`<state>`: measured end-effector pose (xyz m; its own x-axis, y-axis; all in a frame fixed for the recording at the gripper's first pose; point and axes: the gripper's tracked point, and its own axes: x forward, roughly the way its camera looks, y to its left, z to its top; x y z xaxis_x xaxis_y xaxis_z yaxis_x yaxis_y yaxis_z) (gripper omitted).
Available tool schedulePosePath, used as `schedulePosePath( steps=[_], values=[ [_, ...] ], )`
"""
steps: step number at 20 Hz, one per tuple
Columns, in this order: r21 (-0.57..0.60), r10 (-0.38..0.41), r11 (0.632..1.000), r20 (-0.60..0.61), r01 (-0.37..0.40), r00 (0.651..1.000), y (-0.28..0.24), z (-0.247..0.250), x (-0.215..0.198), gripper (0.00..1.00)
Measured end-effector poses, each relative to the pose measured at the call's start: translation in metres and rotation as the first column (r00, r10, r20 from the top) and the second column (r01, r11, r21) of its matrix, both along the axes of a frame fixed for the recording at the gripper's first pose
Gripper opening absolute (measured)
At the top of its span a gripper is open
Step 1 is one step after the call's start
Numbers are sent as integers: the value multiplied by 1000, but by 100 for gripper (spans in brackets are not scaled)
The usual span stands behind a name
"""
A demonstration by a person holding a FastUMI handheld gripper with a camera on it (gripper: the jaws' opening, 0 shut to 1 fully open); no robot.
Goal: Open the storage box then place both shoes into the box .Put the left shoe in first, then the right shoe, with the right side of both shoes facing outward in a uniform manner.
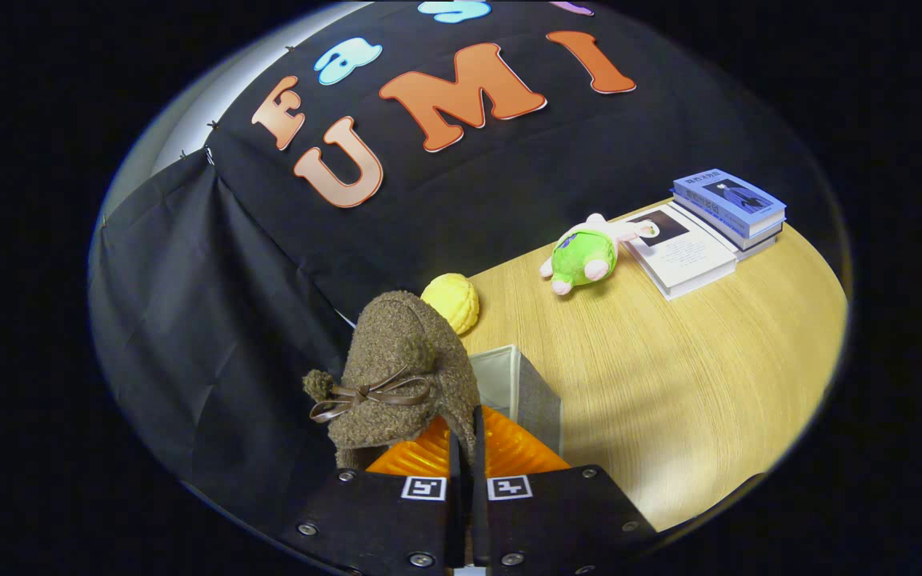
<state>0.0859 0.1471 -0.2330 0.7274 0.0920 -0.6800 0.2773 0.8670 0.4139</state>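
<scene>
Gripper (467, 448) closed tight, both fingers (417, 458) pinching the thin collar edge of a brown fuzzy shoe (401, 376); only a very narrow slit left between the two pads. Shoe lifted off the surface, hanging in the grasp, its body leaning toward 10 o'clock from the fingertips. Small brown ribbon bow (369, 396) on the shoe's woolly upper, with a little pompom at about 9 o'clock of the bow.

Just beyond the fingertips, at about 1 o'clock, a grey storage box (529, 384), open on top, pale inner wall visible, standing on the wooden table (709, 384). Shoe partly in front of the box's near left side; whether touching it, cannot tell.

Behind the shoe, at 12 o'clock from the box, a yellow knitted ball (453, 300), partly hidden by the shoe's heel part. Farther on the table, at 1 o'clock from the box and well apart from it, a green and pink plush toy (585, 256) lying down. Just beside the toy, at its 3 o'clock, a white book (685, 252) lying flat, and touching that, a stack of blue books (729, 204).
</scene>
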Motion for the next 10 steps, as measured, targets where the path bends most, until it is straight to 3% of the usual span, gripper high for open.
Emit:
schedulePosePath(
  steps=[4,8,10],
  values=[
    [1,-44,999,-30,44,999,12,-22,5,5],
    [-45,-44,998,-117,39,992,18,-53,-7,5],
    [-42,-45,998,-103,41,994,25,-54,-6,12]
  ],
)
